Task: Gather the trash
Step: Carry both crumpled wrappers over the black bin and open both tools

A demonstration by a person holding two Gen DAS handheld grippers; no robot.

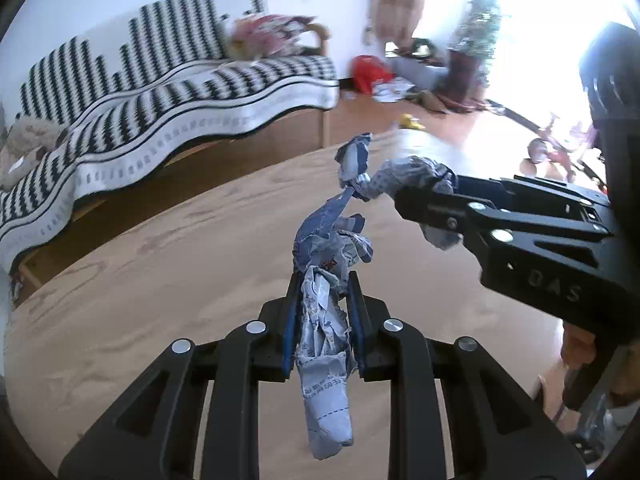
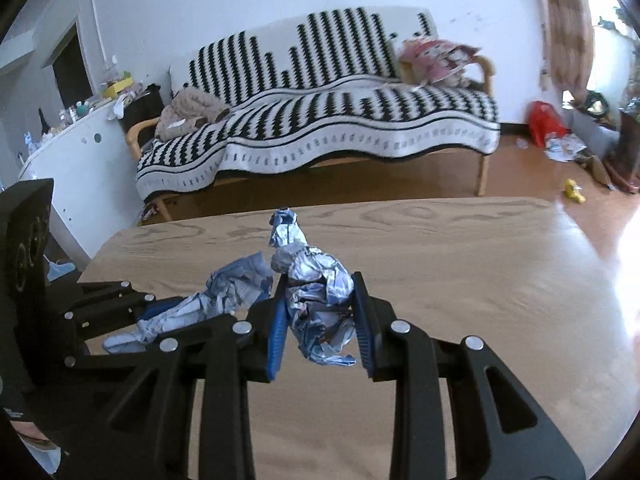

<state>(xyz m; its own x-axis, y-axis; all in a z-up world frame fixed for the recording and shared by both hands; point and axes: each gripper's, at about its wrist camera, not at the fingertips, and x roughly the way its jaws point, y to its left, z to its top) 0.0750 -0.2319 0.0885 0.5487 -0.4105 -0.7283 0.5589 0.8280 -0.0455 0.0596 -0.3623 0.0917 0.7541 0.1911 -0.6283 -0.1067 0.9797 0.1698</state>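
Observation:
My left gripper (image 1: 322, 284) is shut on a crumpled blue-and-white paper wrapper (image 1: 326, 312), held above the wooden table (image 1: 140, 280). My right gripper (image 2: 319, 286) is shut on a second crumpled blue-and-white wrapper (image 2: 320, 292), also above the table (image 2: 480, 280). In the left wrist view the right gripper (image 1: 424, 196) comes in from the right with its wrapper (image 1: 404, 180), close to the tip of mine. In the right wrist view the left gripper (image 2: 148, 304) sits at the left with its wrapper (image 2: 224, 292) beside the right one.
A sofa with a black-and-white striped throw (image 2: 340, 120) stands behind the table. A white cabinet (image 2: 76, 160) is at the left. A red bag (image 2: 544, 120), scattered papers and a yellow toy (image 2: 574, 192) lie on the floor at the right, near a plant (image 1: 476, 28).

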